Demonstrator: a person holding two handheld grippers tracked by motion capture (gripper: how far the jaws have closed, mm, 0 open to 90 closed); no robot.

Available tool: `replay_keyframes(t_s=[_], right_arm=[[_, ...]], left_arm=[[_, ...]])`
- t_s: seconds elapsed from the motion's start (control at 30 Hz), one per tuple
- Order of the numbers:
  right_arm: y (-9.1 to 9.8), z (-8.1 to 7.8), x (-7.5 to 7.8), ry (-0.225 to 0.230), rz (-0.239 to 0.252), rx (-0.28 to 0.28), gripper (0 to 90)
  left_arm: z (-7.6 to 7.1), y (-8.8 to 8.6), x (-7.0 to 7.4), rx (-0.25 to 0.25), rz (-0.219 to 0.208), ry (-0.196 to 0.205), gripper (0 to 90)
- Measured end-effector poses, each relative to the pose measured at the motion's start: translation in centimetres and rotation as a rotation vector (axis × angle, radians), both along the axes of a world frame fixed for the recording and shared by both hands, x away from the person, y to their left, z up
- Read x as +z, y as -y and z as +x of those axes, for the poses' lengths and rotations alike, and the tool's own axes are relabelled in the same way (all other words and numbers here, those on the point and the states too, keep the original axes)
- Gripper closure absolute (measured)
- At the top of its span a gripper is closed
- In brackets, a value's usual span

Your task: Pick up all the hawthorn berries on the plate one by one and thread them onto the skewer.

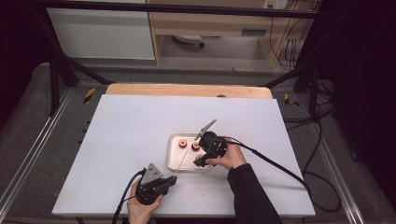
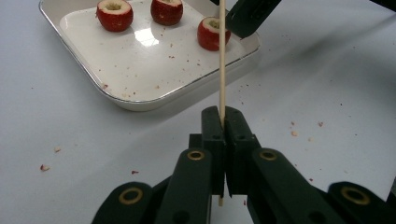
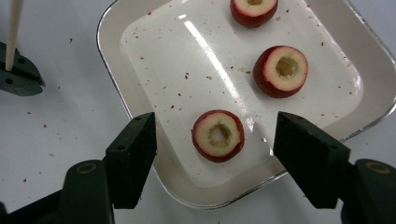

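White desk [image 1: 140,140] carries a tray [image 3: 112,70] at centre. Left claw [image 2: 223,122] is clamped on a skewer [image 2: 222,65] at 7 o'clock. Right claw [image 3: 215,154] stands apart around the nearest fruit [image 3: 218,135], not touching.

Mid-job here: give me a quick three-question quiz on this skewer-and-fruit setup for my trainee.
1. How many cored red fruit pieces lie in the tray?
2. True or false: the left gripper is shut on the wooden skewer.
3. The right gripper is: A) clamped on a fruit piece, B) open with the nearest fruit piece between its jaws, untouched, C) holding the skewer.

Key: 1. Three. 2. True; the skewer stands upright between its closed jaws. 3. B; gaps show on both sides of the piece.
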State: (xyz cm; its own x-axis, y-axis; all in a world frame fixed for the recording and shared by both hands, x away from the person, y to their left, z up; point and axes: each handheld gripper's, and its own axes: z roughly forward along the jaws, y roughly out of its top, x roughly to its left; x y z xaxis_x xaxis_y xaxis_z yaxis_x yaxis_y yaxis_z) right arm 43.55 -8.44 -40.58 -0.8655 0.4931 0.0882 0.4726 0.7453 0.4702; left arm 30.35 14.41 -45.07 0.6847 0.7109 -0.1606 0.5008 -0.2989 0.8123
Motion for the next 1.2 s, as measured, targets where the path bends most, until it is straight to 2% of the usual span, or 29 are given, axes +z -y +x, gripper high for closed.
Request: replay_keyframes(t_s=[0.17, 0.37, 0.53, 0.73, 1.07, 1.13, 1.2], right_arm=[[-0.4, 0.2, -0.5, -0.005, -0.04, 0.035, 41.0], [-0.5, 0.3, -0.9, 0.0, -0.066, 0.057, 47.3], [-0.6, 0.3, -1.1, 0.016, -0.078, 0.078, 53.7], [-0.7, 0.4, -1.4, 0.027, -0.091, 0.097, 57.0], [-0.7, 0.4, -1.4, 0.029, -0.093, 0.1, 59.7], [-0.7, 0.4, -1.2, 0.029, -0.084, 0.086, 59.8], [-0.6, 0.3, -0.9, 0.032, -0.056, 0.063, 59.9]], left_arm=[[0.0, 0.0, 0.0, 0.001, -0.003, -0.002, 88.0], [0.1, 0.1, -0.1, -0.004, 0.001, -0.004, 88.1], [0.1, 0.1, -0.2, -0.004, 0.006, -0.005, 88.0], [0.1, 0.1, -0.2, -0.004, 0.007, -0.006, 88.1], [0.1, 0.1, -0.2, -0.002, 0.004, -0.007, 88.1], [0.1, 0.1, -0.2, -0.002, 0.003, -0.005, 88.0], [0.1, 0.0, -0.1, -0.001, 0.003, -0.004, 88.1]])
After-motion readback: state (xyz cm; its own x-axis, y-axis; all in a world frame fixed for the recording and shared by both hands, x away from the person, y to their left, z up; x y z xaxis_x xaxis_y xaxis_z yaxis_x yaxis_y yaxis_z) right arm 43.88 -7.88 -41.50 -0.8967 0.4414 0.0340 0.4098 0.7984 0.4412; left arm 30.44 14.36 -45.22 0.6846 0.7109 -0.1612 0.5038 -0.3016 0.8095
